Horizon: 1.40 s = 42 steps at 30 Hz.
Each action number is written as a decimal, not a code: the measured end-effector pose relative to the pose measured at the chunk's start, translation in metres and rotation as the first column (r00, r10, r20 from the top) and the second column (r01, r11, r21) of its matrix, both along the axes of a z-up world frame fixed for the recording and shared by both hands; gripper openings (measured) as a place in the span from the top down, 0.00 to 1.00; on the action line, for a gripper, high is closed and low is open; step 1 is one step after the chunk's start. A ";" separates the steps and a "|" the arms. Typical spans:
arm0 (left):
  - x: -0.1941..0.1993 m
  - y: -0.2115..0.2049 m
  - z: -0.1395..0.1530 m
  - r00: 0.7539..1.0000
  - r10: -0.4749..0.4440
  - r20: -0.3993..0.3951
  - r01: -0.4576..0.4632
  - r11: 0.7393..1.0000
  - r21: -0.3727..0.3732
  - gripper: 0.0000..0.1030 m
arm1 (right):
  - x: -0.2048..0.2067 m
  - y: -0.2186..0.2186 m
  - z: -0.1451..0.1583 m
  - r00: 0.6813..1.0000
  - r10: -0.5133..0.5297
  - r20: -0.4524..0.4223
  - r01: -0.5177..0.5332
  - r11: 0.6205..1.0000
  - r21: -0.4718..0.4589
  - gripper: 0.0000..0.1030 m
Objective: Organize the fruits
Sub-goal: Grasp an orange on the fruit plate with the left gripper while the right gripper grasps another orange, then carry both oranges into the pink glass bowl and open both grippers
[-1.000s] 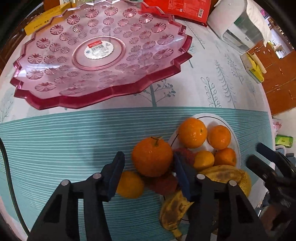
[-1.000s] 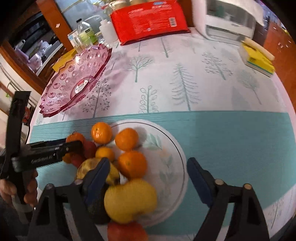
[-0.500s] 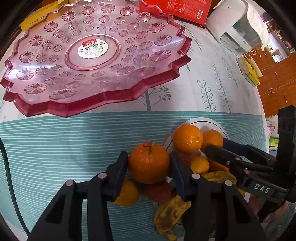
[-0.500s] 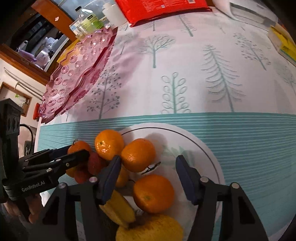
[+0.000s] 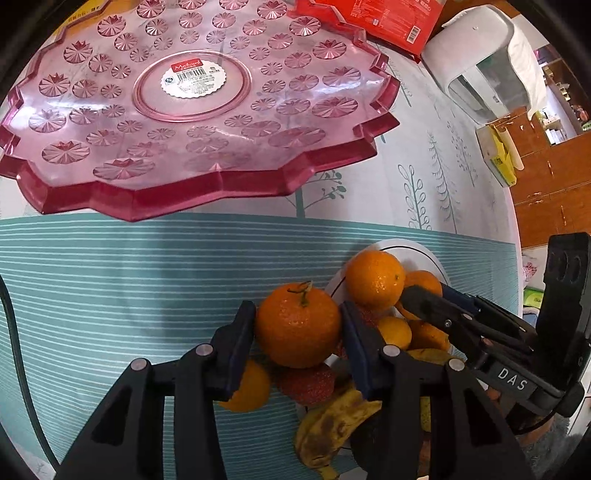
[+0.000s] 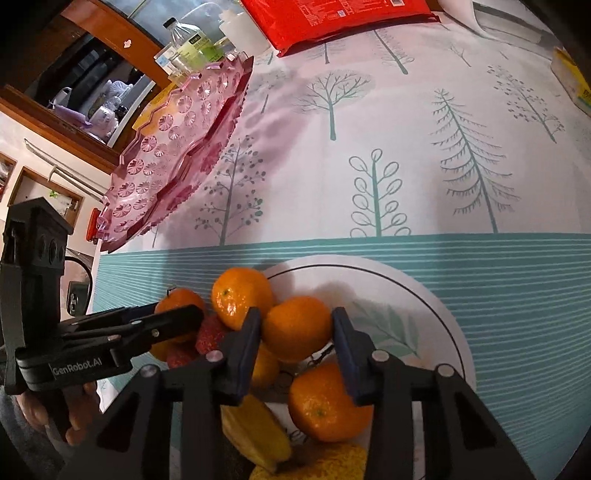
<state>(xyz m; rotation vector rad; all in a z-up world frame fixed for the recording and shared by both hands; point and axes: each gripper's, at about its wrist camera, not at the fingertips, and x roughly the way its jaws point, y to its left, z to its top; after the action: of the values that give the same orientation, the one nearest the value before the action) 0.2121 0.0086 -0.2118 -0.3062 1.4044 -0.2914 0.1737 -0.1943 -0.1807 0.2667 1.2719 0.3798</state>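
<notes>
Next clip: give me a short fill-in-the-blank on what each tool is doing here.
1. The left tool is shut on an ____ with a stem.
2. The right tool grips an orange over the ____ plate.
3. The pink tray holds ____ fruit.

Missing: orange; white; no

At the top of the right wrist frame I see a red packet (image 6: pixel 332 18) lying on the tablecloth (image 6: pixel 406 147) with printed trees. To its left stand a clear bottle (image 6: pixel 184 40) and a white bottle (image 6: pixel 240 33). In the left wrist frame, a white appliance (image 5: pixel 487 62) is upper right, with a yellow box (image 5: pixel 498 155) below it
</notes>
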 end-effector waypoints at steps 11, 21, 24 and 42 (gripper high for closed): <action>-0.017 0.002 0.033 0.995 0.013 0.096 -0.018 0.999 0.051 0.58 | -0.018 -0.002 0.036 0.996 -0.024 0.088 0.027 0.999 -0.041 0.63; -0.054 0.015 0.111 0.968 -0.069 0.242 0.035 0.990 0.139 0.58 | -0.059 0.014 0.100 0.983 -0.026 0.183 0.041 0.996 -0.083 0.63; -0.065 0.027 0.140 0.953 -0.094 0.289 0.046 0.985 0.169 0.58 | -0.071 0.025 0.128 0.974 -0.013 0.227 0.035 0.995 -0.094 0.63; -0.034 0.109 0.265 0.893 -0.108 0.437 -0.031 0.954 0.298 0.58 | -0.008 0.109 0.270 0.932 0.082 0.352 -0.022 0.985 -0.169 0.63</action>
<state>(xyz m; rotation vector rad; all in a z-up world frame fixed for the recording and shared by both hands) 0.1779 0.1177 0.0534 0.0437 0.9746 -0.1638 0.1653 -0.0852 0.0889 0.0203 0.9436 0.3490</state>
